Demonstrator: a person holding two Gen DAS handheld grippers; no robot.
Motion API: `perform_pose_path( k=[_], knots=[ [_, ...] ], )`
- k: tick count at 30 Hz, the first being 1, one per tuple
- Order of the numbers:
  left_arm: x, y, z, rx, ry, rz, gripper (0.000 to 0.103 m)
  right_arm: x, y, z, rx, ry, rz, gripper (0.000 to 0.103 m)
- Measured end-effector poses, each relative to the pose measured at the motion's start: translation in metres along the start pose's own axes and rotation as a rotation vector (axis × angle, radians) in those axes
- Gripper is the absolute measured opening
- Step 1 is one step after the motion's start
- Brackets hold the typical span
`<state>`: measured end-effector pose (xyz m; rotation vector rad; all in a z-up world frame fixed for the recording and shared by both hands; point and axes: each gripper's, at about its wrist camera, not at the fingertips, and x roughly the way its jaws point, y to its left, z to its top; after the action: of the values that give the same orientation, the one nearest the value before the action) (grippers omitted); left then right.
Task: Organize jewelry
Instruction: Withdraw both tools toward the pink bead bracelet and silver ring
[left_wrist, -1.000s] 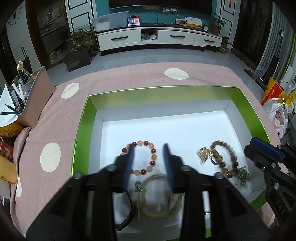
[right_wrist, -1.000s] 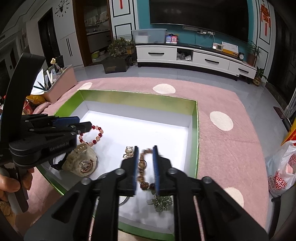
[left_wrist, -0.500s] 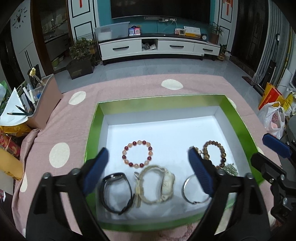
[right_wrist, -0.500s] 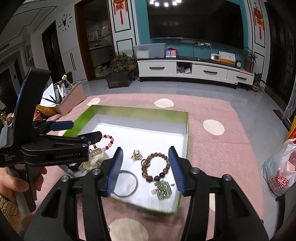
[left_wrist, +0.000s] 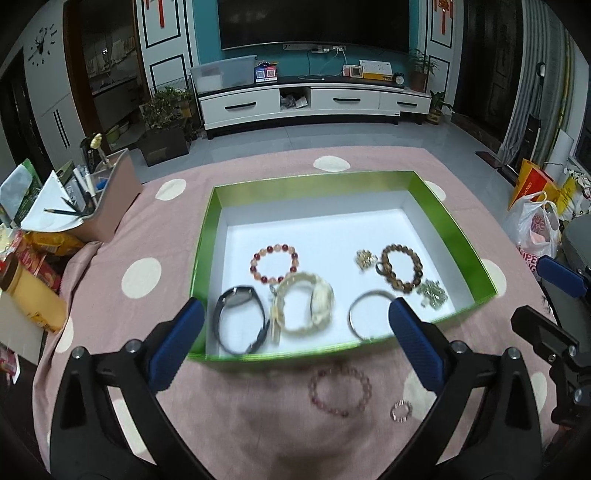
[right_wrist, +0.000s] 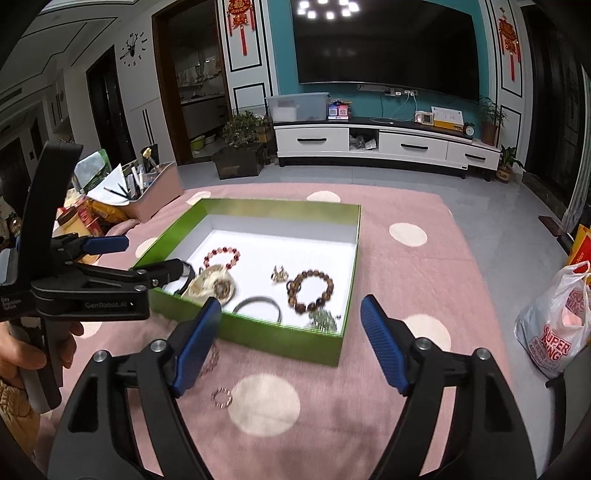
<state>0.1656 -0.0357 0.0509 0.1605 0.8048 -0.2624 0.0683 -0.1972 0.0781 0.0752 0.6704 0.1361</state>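
A green box (left_wrist: 202, 254) with a white floor sits on the pink dotted cloth; it also shows in the right wrist view (right_wrist: 295, 332). Inside lie a red bead bracelet (left_wrist: 274, 263), a black watch (left_wrist: 240, 319), a cream watch (left_wrist: 304, 306), a metal bangle (left_wrist: 365, 310), a brown bead bracelet (left_wrist: 400, 267), a gold charm (left_wrist: 365, 258) and a green trinket (left_wrist: 432, 291). Outside, near the front, lie a pink bead bracelet (left_wrist: 340, 387) and a small ring (left_wrist: 400, 410), which the right wrist view (right_wrist: 221, 398) also shows. My left gripper (left_wrist: 295, 343) and right gripper (right_wrist: 291, 343) are both open, empty, held above the cloth.
A pink organizer box with pens (left_wrist: 107, 195) and snack packets (left_wrist: 33, 258) stand at the left edge. A white plastic bag (right_wrist: 554, 328) sits off the right side. A TV cabinet (left_wrist: 314, 103) stands far behind.
Both grippers opened wide and pulled back and up from the box. The bangle and cream watch now lie free inside it. The pink bracelet and ring came into view.
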Motion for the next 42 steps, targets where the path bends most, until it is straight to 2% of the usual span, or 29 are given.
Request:
perform_pose_path(
  k=[6, 11, 16, 23, 31, 39, 42],
  knots=[
    [-0.015, 0.007, -0.026, -0.014, 0.017, -0.005, 0.101, -0.015, 0.008, -0.022, -0.003, 0.021, 0.013, 0.078],
    [-0.021, 0.019, -0.056, -0.074, 0.05, -0.018, 0.101, -0.019, 0.017, -0.044, -0.02, 0.054, 0.036, 0.078],
    [-0.023, 0.029, -0.087, -0.128, 0.068, -0.044, 0.101, -0.008, 0.027, -0.072, -0.032, 0.119, 0.065, 0.078],
    [-0.019, 0.028, -0.124, -0.119, 0.082, -0.044, 0.101, 0.014, 0.048, -0.104, -0.066, 0.187, 0.115, 0.077],
    [-0.01, 0.03, -0.139, -0.124, 0.104, -0.065, 0.101, 0.047, 0.061, -0.097, -0.126, 0.222, 0.109, 0.052],
    [-0.001, 0.027, -0.131, -0.12, 0.1, -0.08, 0.101, 0.073, 0.068, -0.086, -0.173, 0.253, 0.113, 0.033],
    [0.003, 0.025, -0.126, -0.121, 0.1, -0.087, 0.101, 0.076, 0.066, -0.085, -0.193, 0.246, 0.098, 0.021]
  ],
)
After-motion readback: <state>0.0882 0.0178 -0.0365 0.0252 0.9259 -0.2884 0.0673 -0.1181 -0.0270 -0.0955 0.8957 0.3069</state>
